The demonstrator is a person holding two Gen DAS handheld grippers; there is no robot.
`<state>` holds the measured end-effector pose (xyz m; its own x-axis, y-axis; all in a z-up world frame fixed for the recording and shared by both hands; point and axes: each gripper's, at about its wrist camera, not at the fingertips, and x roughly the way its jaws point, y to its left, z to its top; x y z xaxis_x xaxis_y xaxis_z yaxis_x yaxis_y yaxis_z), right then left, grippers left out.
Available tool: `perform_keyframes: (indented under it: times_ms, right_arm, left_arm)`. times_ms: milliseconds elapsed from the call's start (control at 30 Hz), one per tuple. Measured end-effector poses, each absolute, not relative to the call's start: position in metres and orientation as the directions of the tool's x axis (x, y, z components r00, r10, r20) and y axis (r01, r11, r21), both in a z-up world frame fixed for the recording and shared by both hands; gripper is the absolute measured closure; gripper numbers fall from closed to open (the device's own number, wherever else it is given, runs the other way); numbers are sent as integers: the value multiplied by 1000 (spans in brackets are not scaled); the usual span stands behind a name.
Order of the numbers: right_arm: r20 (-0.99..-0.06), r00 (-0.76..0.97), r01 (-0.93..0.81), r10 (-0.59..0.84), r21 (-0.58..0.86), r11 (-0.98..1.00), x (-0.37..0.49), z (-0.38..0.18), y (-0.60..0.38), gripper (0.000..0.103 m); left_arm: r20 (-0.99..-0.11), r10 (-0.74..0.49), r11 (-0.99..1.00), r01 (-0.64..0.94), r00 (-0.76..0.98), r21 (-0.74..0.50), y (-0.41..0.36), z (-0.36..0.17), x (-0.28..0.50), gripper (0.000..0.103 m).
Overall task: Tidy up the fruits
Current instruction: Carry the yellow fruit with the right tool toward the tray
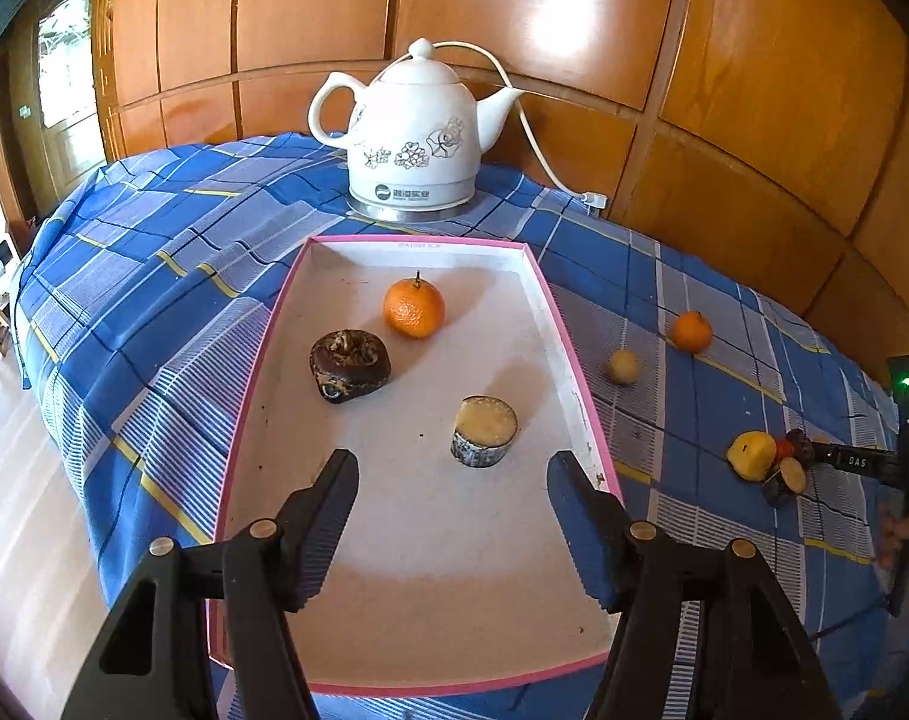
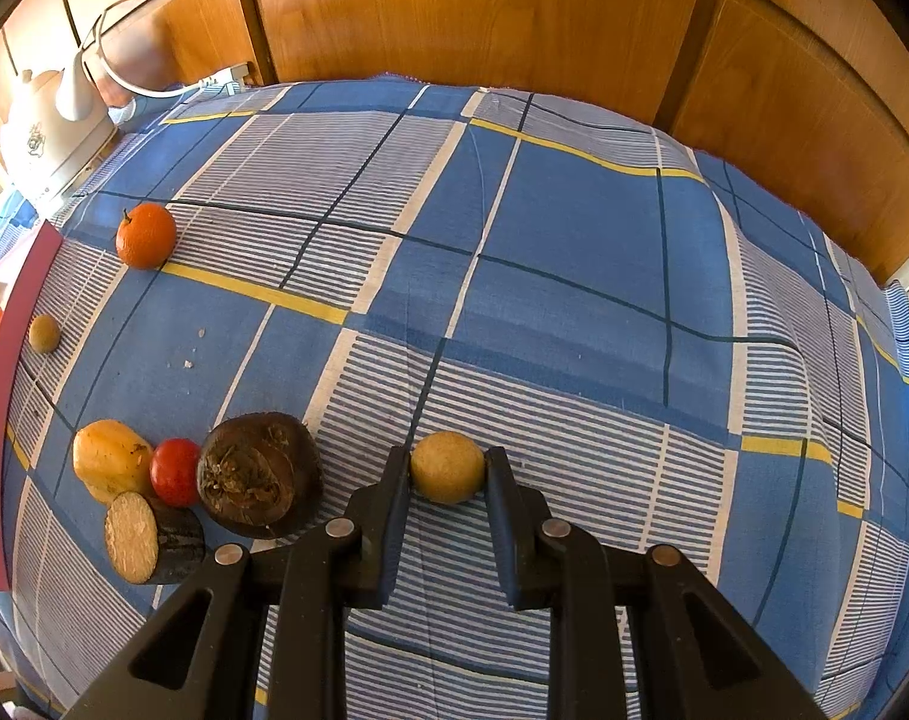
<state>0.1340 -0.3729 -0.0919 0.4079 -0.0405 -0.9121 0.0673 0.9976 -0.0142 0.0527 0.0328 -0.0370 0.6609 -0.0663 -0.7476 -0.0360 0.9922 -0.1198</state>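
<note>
A pink-rimmed white tray (image 1: pixel 565 324) lies on the blue checked cloth. In it are an orange (image 1: pixel 414 308), a dark brown fruit (image 1: pixel 350 365) and a cut cylindrical piece (image 1: pixel 485 431). My left gripper (image 1: pixel 452 480) is open and empty above the tray's near half. My right gripper (image 2: pixel 447 468) is shut on a small tan round fruit (image 2: pixel 447 467) resting on the cloth. To its left lie a dark brown fruit (image 2: pixel 260 474), a red tomato (image 2: pixel 175 471), a yellow fruit (image 2: pixel 110 459) and a cut piece (image 2: pixel 148 537).
A white electric kettle (image 1: pixel 415 138) with its cord stands behind the tray. Another orange (image 2: pixel 146 235) and a small tan fruit (image 2: pixel 44 333) lie on the cloth near the tray's right side (image 2: pixel 10 396). Wooden panels close the back.
</note>
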Motion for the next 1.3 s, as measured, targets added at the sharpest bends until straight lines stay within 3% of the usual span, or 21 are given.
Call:
perform_keyframes:
  times_ms: [267,433,600,900,1300]
  right_arm:
    - [-917,397,75,-44,-16,997,138,-89,-371,79]
    - [-878,479,37,-12,6,999,134,-56,-351,79]
    - [-838,525,-145,151,86,986,132,-26,-286,79]
    - [-803,437,-429,405,209,879,149,-22,-127,79]
    - [-859,350,-450,373,195,871,178,-65,-51,78]
  left_arm:
    - [-755,-63,991,-48,653,-124,41,-41,52,37]
    - [-753,-56,989,-69,656,-133,53,-43,52,37]
    - [-755,-42,983,-109,655,-149,68,-46,52,37]
    - [-747,-23,976,-145,665,-160,88,-46,45,37]
    - [-751,-34,973,-149,659,-174,96,-50,42,37]
